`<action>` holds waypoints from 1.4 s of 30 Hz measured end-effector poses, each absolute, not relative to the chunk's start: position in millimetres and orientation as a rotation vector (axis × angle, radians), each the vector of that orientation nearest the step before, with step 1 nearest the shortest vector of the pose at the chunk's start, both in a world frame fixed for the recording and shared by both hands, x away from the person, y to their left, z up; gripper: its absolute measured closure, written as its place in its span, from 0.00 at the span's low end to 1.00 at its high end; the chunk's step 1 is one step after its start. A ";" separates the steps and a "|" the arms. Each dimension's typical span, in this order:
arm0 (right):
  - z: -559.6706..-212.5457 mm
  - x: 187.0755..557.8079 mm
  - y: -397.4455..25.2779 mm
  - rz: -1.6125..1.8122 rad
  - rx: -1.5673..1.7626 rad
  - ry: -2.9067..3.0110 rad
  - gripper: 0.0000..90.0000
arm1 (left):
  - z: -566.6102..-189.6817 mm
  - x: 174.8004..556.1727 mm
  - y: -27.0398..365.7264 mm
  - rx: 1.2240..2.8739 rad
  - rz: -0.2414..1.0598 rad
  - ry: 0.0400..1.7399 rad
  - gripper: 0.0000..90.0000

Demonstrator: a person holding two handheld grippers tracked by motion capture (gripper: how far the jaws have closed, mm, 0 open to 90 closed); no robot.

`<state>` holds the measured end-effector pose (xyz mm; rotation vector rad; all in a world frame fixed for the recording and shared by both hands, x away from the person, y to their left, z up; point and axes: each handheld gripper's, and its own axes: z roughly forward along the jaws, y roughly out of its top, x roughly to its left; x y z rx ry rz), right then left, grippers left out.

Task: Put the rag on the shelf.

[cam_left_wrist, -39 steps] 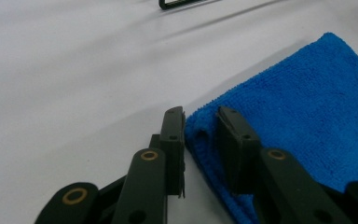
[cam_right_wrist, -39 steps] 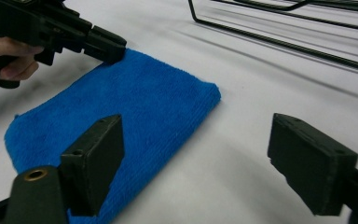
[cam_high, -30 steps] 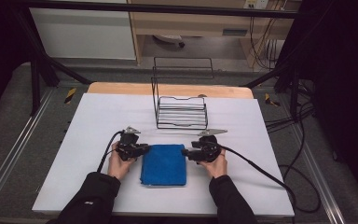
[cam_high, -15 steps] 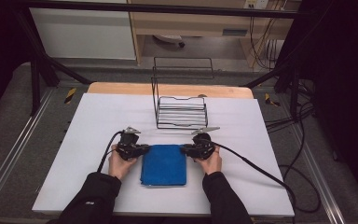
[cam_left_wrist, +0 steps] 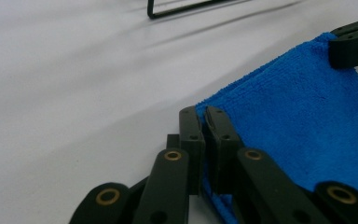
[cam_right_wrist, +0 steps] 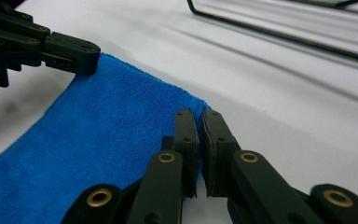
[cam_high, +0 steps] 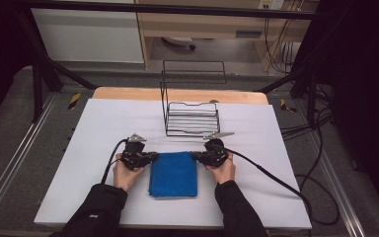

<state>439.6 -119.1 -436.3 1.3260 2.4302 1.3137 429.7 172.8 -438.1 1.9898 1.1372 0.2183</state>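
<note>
A folded blue cloth (cam_high: 173,174) lies flat on the white table (cam_high: 103,128), near its front edge. My left gripper (cam_high: 150,157) is at the cloth's far left corner, my right gripper (cam_high: 195,156) at its far right corner. In the left gripper view, the left gripper (cam_left_wrist: 204,116) has its jaws pressed together on the corner of the blue cloth (cam_left_wrist: 298,121). The right gripper (cam_left_wrist: 354,42) shows at the other corner. In the right gripper view, the right gripper (cam_right_wrist: 198,116) pinches the corner of the blue cloth (cam_right_wrist: 98,140). The left gripper (cam_right_wrist: 70,51) holds the opposite end.
A black wire rack (cam_high: 192,118) stands just behind the cloth at the table's middle back. A cable (cam_high: 271,175) trails from the right gripper off the right side. Bare white surface lies to the left and right of the hands.
The right hand has shifted slightly left, closer in on the cloth's corner. The left hand and the cloth have stayed where they were.
</note>
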 end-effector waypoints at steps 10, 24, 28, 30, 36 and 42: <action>-417.6 423.3 -124.6 1.389 1.234 2.358 0.96 | -416.6 413.3 177.9 1.904 0.238 1.073 0.95; -381.6 402.1 -142.5 1.503 1.131 2.237 0.96 | -385.8 390.9 171.7 1.834 0.302 0.963 0.95; -374.0 398.0 -146.2 1.517 1.104 2.207 0.96 | -379.2 387.6 168.0 1.818 0.328 0.946 0.95; -370.0 395.8 -147.7 1.523 1.087 2.193 0.96 | -376.4 387.1 167.0 1.810 0.330 0.941 0.95; -355.8 389.9 -151.1 1.545 1.045 2.142 0.96 | -366.1 386.6 164.3 1.776 0.346 0.924 0.95; -340.9 385.8 -154.0 1.563 1.011 2.094 0.96 | -352.2 387.8 162.2 1.736 0.360 0.908 0.95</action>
